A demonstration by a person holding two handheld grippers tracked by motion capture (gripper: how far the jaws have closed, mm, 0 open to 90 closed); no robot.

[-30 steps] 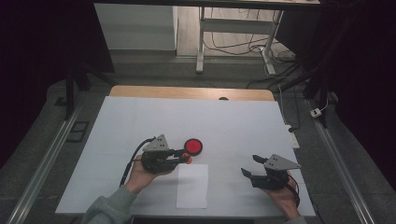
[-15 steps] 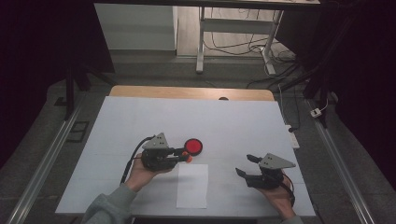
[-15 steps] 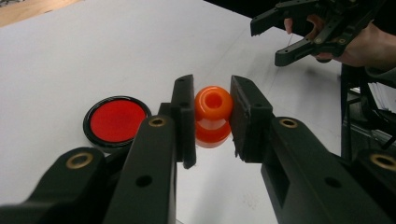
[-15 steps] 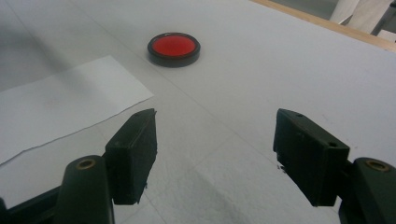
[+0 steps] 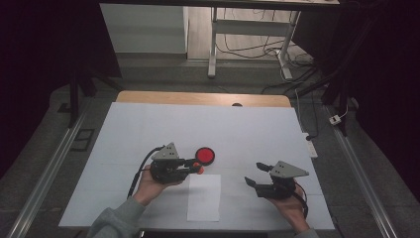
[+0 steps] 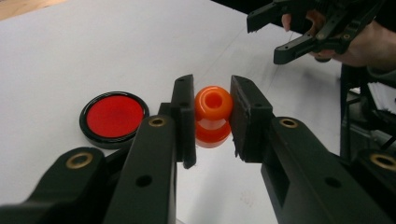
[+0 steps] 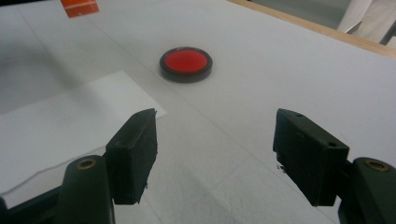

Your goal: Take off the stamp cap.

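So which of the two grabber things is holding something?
The left gripper: its jaws pinch an orange knob beside the red disc. The right gripper has its jaws wide apart, with nothing between them.

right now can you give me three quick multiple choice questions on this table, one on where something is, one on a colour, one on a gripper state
1. Where does the sheet of paper lie?
A. Between the two hands, near the table's front edge
B. At the far wooden edge
C. Under the red disc

2. What colour is the piece between the left gripper's jaws?
A. Blue
B. Orange
C. Green

3. How do the right gripper's jaws stand?
A. Shut on the disc
B. Shut on the paper
C. Wide apart with nothing between them

Answers:
1. A, the high view shows the paper between both hands, with the red disc lying apart beyond it.
2. B, the left gripper view shows an orange knob-like piece held between the pads.
3. C, the right gripper view shows bare table between the spread jaws.
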